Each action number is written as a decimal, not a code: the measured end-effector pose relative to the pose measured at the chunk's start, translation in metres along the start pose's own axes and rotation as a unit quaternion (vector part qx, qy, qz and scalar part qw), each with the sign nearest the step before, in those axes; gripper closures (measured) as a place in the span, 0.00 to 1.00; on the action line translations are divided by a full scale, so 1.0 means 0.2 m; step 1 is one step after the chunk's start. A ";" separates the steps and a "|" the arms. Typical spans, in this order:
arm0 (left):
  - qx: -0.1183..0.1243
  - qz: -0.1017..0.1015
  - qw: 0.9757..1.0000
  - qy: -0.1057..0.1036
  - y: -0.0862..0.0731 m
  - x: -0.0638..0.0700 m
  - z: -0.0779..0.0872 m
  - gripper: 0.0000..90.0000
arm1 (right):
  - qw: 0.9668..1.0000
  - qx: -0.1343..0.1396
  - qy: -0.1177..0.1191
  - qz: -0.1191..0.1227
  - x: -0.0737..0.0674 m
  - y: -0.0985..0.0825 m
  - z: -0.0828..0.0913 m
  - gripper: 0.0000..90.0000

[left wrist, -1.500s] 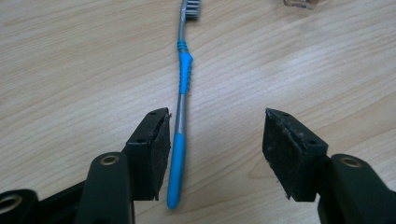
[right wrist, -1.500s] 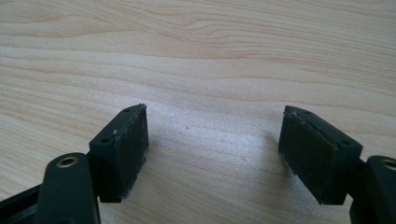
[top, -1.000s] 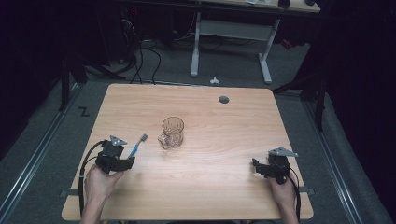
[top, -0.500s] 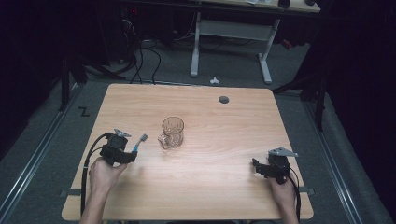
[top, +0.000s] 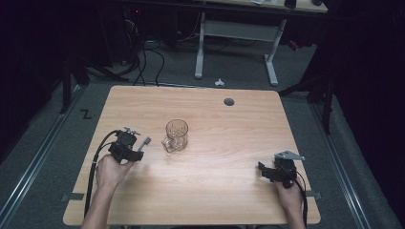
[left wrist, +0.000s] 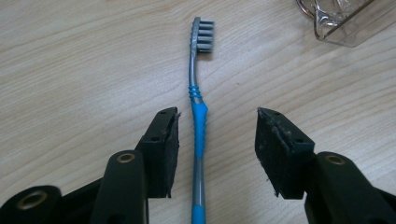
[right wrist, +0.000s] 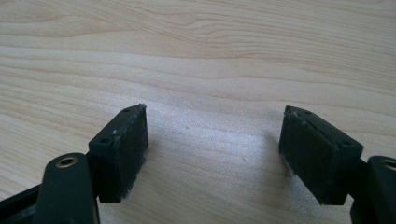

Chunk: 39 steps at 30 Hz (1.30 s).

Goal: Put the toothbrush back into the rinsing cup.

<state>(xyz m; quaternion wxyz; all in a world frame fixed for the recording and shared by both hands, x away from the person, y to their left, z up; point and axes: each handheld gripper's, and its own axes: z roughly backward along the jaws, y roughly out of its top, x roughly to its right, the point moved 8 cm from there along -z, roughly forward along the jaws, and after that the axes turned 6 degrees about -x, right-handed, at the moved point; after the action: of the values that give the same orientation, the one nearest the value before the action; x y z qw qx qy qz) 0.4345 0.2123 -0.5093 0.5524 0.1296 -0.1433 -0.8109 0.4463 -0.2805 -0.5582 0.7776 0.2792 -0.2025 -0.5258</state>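
A blue and grey toothbrush [left wrist: 198, 122] lies flat on the wooden table [top: 229, 143], bristle head pointing away from my left gripper [left wrist: 215, 113]. That gripper straddles the handle; its jaws have just been closing, and both pads still stand clear of the brush. From above, my left gripper [top: 133, 149] covers most of the handle and the toothbrush head [top: 146, 140] pokes out toward a clear glass mug [top: 176, 135]. A corner of the glass mug [left wrist: 338, 21] is at the top right of the left gripper view. My right gripper [top: 262, 170] rests open near the table's front right, with bare wood between its jaws [right wrist: 215, 114].
A small dark round hole [top: 229, 101] sits in the table's far right part. Beyond the table stand a white desk frame [top: 236, 33] and loose cables [top: 148, 57] on the floor. Metal rails [top: 33, 157] run along both sides.
My left gripper has moved away from the person and over the toothbrush, so its handle now lies between narrower jaws. The right gripper has stayed put.
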 end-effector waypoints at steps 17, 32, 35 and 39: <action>-0.056 -0.005 0.998 -0.003 0.11 -0.02 -0.08 0.62 | 1.000 0.000 0.000 0.000 0.00 0.00 0.00 0.27; -0.106 0.005 0.994 0.000 0.09 -0.06 -0.18 0.70 | 1.000 -0.001 0.000 0.000 0.00 0.00 0.00 0.27; -0.108 0.004 0.994 -0.002 0.09 -0.06 -0.18 0.71 | 1.000 -0.001 0.000 0.000 0.00 0.00 0.00 0.27; -0.112 0.007 0.994 -0.004 0.08 -0.07 -0.19 0.74 | 1.000 -0.001 0.000 0.000 0.00 0.00 0.00 0.27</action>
<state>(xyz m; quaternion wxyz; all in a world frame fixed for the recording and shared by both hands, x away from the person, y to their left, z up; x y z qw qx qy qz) 0.4682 0.2163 -0.5378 0.5689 0.0624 -0.0543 -0.8182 0.4462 -0.2806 -0.5582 0.7777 0.2785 -0.2021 -0.5260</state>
